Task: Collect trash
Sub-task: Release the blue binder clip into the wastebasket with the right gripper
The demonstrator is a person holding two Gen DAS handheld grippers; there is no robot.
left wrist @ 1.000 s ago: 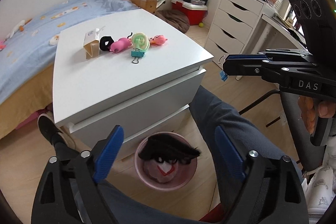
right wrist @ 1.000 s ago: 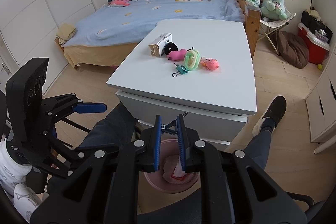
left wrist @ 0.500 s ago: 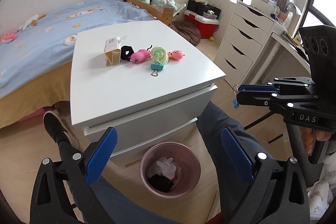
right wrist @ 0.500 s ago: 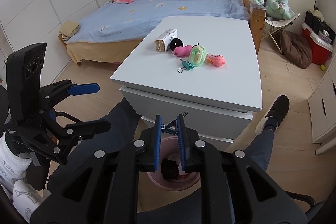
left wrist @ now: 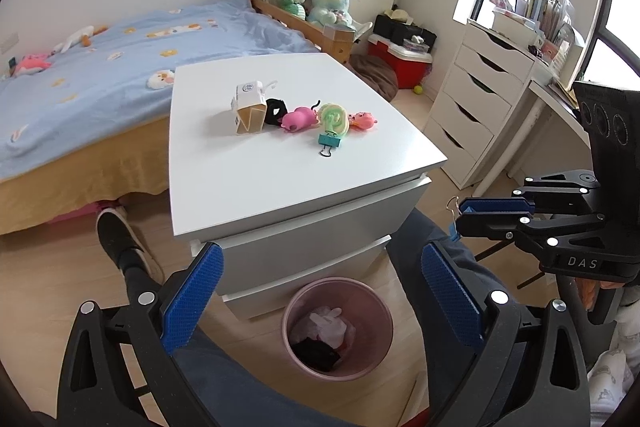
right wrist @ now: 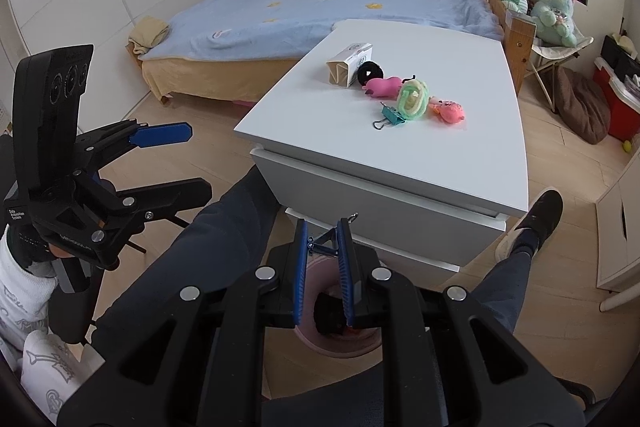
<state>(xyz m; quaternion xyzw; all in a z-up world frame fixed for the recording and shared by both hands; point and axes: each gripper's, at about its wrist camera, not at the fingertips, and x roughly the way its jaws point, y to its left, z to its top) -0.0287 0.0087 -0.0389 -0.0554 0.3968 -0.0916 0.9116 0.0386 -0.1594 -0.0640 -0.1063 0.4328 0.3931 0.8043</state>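
A pink trash bin (left wrist: 338, 327) stands on the floor in front of the white drawer unit (left wrist: 280, 187), holding white paper and a black item (left wrist: 316, 353). My left gripper (left wrist: 320, 291) is open and empty above the bin. My right gripper (right wrist: 323, 247) is shut on a blue binder clip (right wrist: 320, 245) and shows at the right of the left wrist view (left wrist: 492, 217). On the unit's top lie a small carton (left wrist: 249, 103), a black ring (left wrist: 276, 111), a pink toy (left wrist: 298, 119), a green coil (left wrist: 334, 119), a teal binder clip (left wrist: 330, 141) and an orange-pink toy (left wrist: 362, 120).
A blue bed (left wrist: 100, 67) is behind the unit. A white chest of drawers (left wrist: 476, 99) and desk stand right. The person's legs (left wrist: 432, 247) and a black shoe (left wrist: 116, 235) flank the bin. Plush toys (left wrist: 320, 3) and a red box (left wrist: 400, 65) sit beyond.
A black item fell from the open left gripper into the bin. Both grippers have drawn up and back from the bin. The right gripper stayed shut on the clip.
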